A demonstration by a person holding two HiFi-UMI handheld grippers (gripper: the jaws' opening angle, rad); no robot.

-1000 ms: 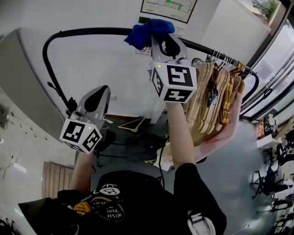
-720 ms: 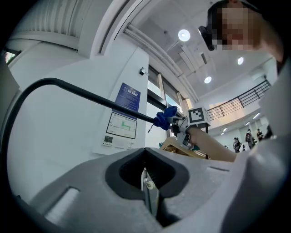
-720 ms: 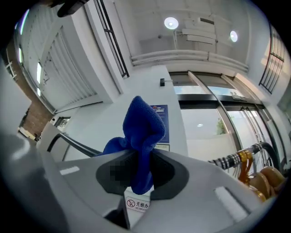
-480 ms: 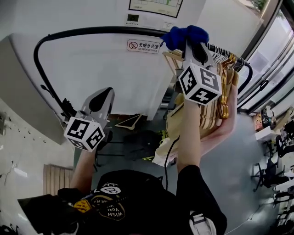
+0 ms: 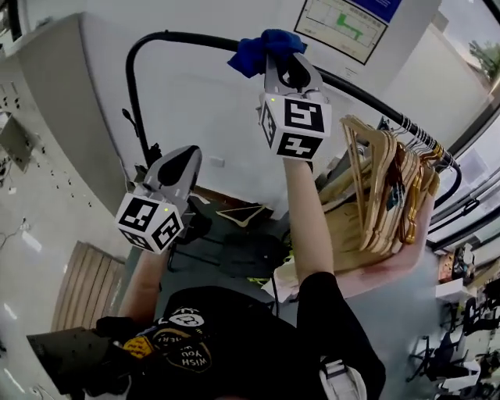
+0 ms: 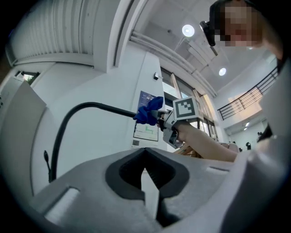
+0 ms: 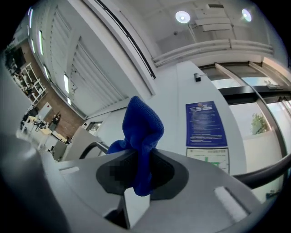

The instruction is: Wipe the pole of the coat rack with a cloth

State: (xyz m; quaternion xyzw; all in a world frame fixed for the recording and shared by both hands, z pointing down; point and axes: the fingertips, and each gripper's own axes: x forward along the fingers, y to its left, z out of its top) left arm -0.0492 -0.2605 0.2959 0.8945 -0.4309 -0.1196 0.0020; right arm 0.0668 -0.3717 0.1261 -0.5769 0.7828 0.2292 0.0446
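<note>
Where the cloth (image 5: 262,48) sits: a bunch of blue fabric pressed against the top run of the coat rack's black pole (image 5: 180,37), just past the bend, high above the person's shoulders.
Right hand-held gripper (image 5: 283,69): raised on an outstretched arm, its jaws clamped on the cloth; the right gripper view shows a fold standing up between them.
Left hand-held gripper (image 5: 181,158): held lower and to the left, well apart from the pole, with its jaws closed together and nothing between them.
Pole: a black tube that rises at the left, curves over and runs rightward in front of a white wall.
Hangers (image 5: 387,195): a tight row of wooden ones hanging from the pole to the right of the cloth, apart from it.
Wall chart (image 5: 344,23): a framed sheet fixed to the wall behind the pole, above the right hand-held gripper.
Person: seen from above in a black shirt (image 5: 234,344), both forearms bare.
</note>
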